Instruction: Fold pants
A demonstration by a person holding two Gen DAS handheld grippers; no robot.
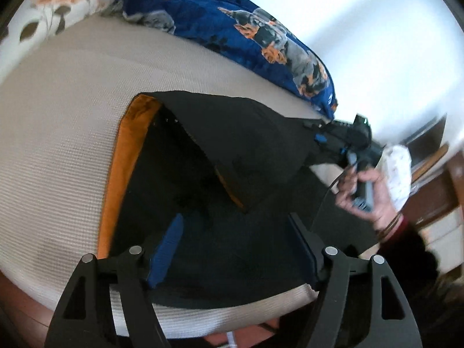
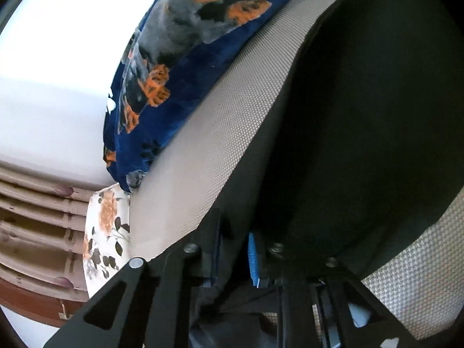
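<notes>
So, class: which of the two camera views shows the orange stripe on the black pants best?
The left wrist view: the orange stripe runs along the edge of the black pants against the beige bed. The right wrist view shows only dark pants fabric, no stripe.

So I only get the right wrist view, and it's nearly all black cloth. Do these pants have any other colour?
Observer: Yes. The left wrist view shows an orange stripe along one edge of the pants.
Operator: And where's the other gripper?
Observer: The left gripper is open over the pants, with nothing pinched.
Operator: Who holds the one I'm looking through?
Observer: A hand holds the right gripper by its handle, at the pants' far corner.
</notes>
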